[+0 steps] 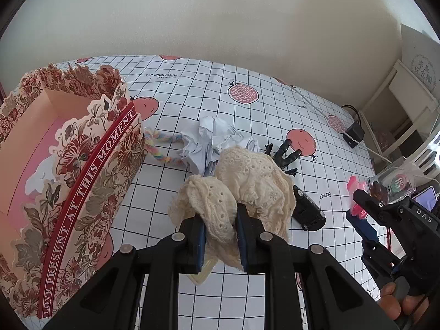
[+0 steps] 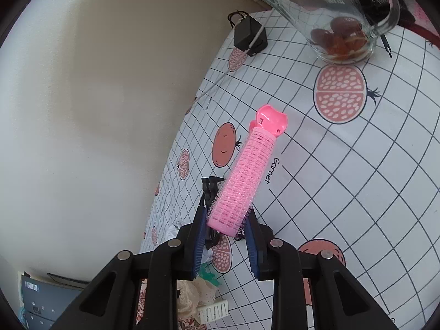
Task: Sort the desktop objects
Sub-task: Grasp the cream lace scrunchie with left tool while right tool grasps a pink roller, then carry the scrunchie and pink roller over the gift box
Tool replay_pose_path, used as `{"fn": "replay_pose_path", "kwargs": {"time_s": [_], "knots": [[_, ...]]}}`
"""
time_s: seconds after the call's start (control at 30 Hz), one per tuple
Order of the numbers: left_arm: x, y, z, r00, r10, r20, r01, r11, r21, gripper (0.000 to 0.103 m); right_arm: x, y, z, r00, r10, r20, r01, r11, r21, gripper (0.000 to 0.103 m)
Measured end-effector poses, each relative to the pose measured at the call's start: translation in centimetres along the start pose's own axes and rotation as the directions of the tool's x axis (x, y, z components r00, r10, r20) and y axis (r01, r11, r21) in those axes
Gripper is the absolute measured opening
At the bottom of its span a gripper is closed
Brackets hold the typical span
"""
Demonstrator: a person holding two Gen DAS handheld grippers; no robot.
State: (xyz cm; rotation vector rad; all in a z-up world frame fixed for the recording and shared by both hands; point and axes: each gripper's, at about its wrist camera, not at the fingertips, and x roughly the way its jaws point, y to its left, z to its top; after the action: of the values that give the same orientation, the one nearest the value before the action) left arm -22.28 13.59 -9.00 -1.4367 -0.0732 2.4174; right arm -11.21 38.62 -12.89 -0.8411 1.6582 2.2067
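My left gripper (image 1: 220, 214) is shut on a cream lace cloth (image 1: 247, 184) and holds it above the checked tablecloth (image 1: 154, 192). A floral paper box (image 1: 68, 165), open at the top, stands to the left of it. My right gripper (image 2: 225, 220) is shut on a pink hair roller (image 2: 244, 178) and holds it above the tablecloth (image 2: 357, 192). The right gripper (image 1: 365, 206) with the pink roller (image 1: 356, 189) also shows at the right edge of the left wrist view.
Crumpled white paper (image 1: 211, 143), a pastel braided rope (image 1: 162, 148), a black hair claw (image 1: 286, 156) and a small black device (image 1: 308, 211) lie behind the cloth. A glass jar (image 2: 330, 13) and a black charger (image 2: 250, 38) sit at the far side.
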Motion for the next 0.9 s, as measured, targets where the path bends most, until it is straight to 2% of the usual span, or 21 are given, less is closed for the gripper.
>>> {"fn": "replay_pose_path", "kwargs": {"time_s": [0.23, 0.5, 0.7, 0.9], "knots": [[-1.5, -0.3, 0.4, 0.999, -0.01, 0.032, 0.01, 1.0, 0.0, 0.02, -1.6, 3.1, -0.3, 1.0, 0.021, 0.019, -0.019, 0.994, -0.111, 0.029], [-4.1, 0.0, 1.1, 0.995, -0.017, 0.097, 0.018, 1.0, -0.005, 0.02, -3.6, 6.7, -1.2, 0.997, 0.07, 0.038, -0.058, 0.966, -0.252, 0.029], [-6.4, 0.6, 1.6, 0.989, -0.043, 0.139, 0.048, 0.998, -0.032, 0.02, -3.9, 9.6, -2.4, 0.995, 0.093, 0.043, -0.071, 0.929, -0.363, 0.029], [-8.5, 2.6, 2.2, 0.98, -0.033, 0.194, 0.052, 0.994, -0.092, 0.02, -3.5, 12.0, -4.8, 0.991, 0.134, -0.003, -0.122, 0.894, -0.432, 0.029]]}}
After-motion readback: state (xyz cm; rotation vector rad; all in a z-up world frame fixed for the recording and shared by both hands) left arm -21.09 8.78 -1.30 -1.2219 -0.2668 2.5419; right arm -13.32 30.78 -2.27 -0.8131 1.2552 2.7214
